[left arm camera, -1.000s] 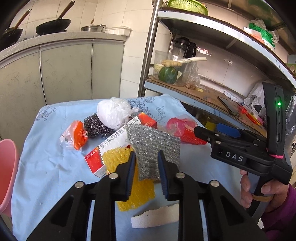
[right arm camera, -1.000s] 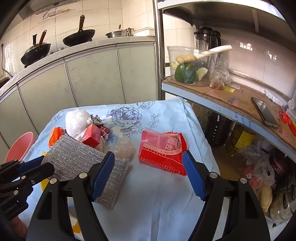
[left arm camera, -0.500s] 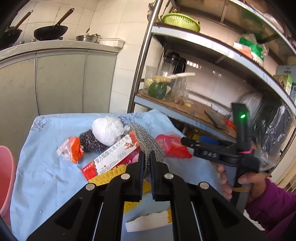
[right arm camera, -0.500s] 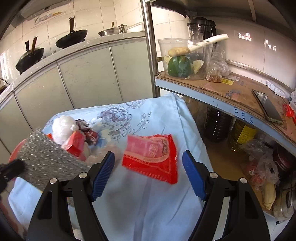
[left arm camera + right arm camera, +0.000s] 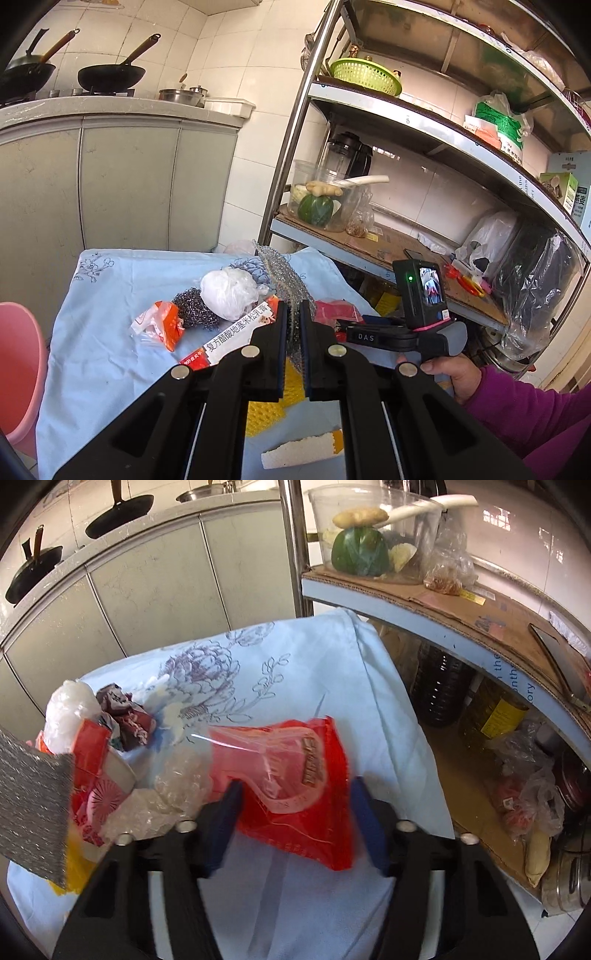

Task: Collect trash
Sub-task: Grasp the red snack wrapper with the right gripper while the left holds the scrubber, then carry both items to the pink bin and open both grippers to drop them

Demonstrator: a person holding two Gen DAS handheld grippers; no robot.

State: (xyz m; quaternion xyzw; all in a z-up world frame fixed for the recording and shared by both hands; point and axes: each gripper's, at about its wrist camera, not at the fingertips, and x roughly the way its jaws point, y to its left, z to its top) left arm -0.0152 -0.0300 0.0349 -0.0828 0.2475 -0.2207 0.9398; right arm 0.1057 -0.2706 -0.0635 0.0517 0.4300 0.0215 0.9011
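Observation:
My left gripper (image 5: 291, 312) is shut on a silver mesh scouring cloth (image 5: 280, 269), which stands up from the jaws, lifted off the table. The same cloth hangs at the left edge of the right wrist view (image 5: 33, 805). My right gripper (image 5: 295, 788) points down over a red plastic bag (image 5: 295, 753) lying on the blue tablecloth (image 5: 314, 672). Its jaws are closing, one blue pad at each side of the bag, and I cannot see them pressing it. Other trash is piled left of the bag: a white plastic wad (image 5: 229, 291), steel wool (image 5: 192, 310), an orange wrapper (image 5: 162, 325) and a medicine box (image 5: 229, 339).
A yellow mesh (image 5: 266, 410) and a white foam strip (image 5: 299, 450) lie near the table's front edge. A pink tub (image 5: 18, 369) stands at the left. A metal shelf rack (image 5: 369, 251) with food and bottles is close on the right. A hand (image 5: 447, 369) holds the right gripper.
The left gripper shut on the silver cloth and lifted it off the pile. The right gripper came down onto the red bag and its jaws narrowed from wide open.

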